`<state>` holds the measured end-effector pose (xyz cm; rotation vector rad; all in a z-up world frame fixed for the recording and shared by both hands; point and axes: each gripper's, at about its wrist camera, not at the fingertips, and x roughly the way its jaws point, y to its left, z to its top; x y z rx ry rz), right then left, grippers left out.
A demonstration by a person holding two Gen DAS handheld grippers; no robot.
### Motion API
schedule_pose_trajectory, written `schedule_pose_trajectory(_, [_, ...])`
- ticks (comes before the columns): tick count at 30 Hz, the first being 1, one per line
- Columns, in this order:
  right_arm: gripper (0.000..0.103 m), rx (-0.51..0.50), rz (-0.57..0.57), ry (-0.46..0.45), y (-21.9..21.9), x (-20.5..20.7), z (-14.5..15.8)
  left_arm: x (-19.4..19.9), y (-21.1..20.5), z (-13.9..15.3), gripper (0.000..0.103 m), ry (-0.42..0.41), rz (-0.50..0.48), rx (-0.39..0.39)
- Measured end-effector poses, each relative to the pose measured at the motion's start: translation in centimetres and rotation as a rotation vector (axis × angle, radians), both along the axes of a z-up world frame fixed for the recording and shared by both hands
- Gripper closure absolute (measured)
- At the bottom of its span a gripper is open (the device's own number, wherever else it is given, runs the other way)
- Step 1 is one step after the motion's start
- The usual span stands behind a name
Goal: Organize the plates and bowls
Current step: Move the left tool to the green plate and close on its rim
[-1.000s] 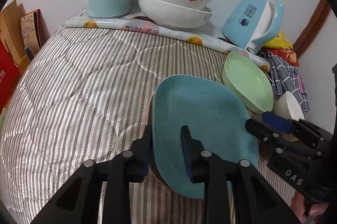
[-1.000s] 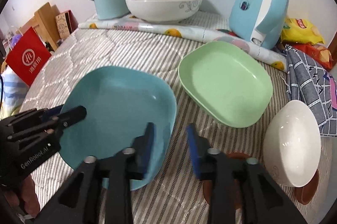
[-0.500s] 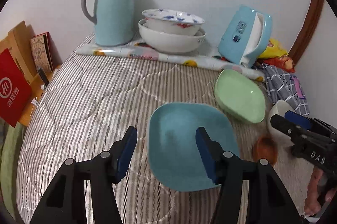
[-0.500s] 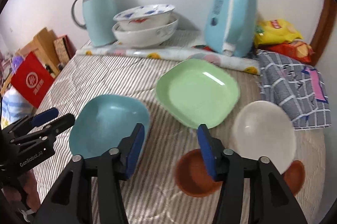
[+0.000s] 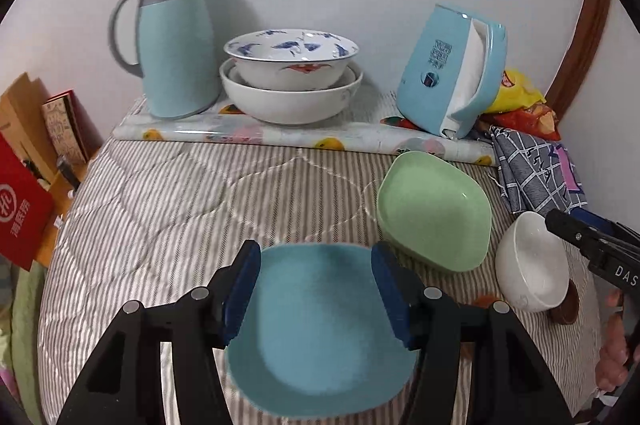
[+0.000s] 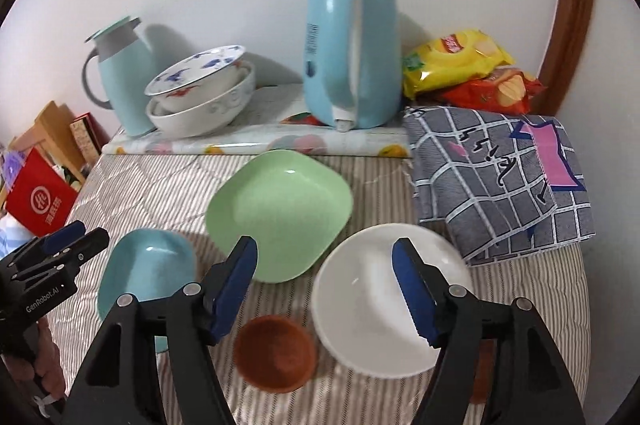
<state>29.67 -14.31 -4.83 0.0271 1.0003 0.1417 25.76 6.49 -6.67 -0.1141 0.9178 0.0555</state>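
Both grippers tilt steeply down over the striped quilt [image 5: 168,209]. The left gripper [image 5: 316,289] hangs released above the blue plate [image 5: 320,337] at the quilt's near edge. The right gripper [image 6: 326,285], jaws widening and empty, hovers over the white bowl [image 6: 372,309] beside the green plate [image 6: 280,213].

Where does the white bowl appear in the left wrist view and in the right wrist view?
Left wrist view: the white bowl is at the right edge, below the green plate, tilted.
Right wrist view: the white bowl is low and right of centre, seen between the fingers of the right hand-held gripper, whose jaws are opening with nothing in them.
Shared landmark: the green plate, just up and left of the bowl in both.
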Motion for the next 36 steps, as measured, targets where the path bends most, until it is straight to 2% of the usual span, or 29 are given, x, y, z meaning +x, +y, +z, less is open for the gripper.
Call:
schedule_pose_trajectory(7, [0.035, -0.011, -0.005, 0.024, -1.2, 2.9, -1.7, 3.3, -1.9, -1.4, 0.048, 0.025, -0.033, 0.011])
schedule_pose_trajectory(11, [0.052, 0.019, -0.006, 0.068, -1.6, 5.0, -3.2, 5.1, -2.8, -2.4, 0.048, 0.038, -0.047, 0.022])
schedule_pose_trajectory(14, [0.056, 0.038, 0.002, 0.098, -1.6, 6.2, -4.2, 6.2, -3.3, -3.0, 0.048, 0.045, -0.058, 0.020])
schedule_pose_trajectory(18, [0.068, 0.037, 0.020, 0.135, -1.1, 7.7, -5.4, 7.8, -3.5, -4.1, 0.048, 0.064, -0.071, 0.006])
schedule_pose_trajectory(27, [0.073, 0.031, 0.014, 0.193, -0.3, 9.7, -7.6, 9.7, -4.3, -5.9, 0.048, 0.106, -0.101, -0.034])
schedule_pose_trajectory(36, [0.085, -0.008, 0.019, 0.241, 0.9, 10.8, -9.0, 10.9, -4.4, -7.7, 0.065, 0.143, -0.107, -0.053])
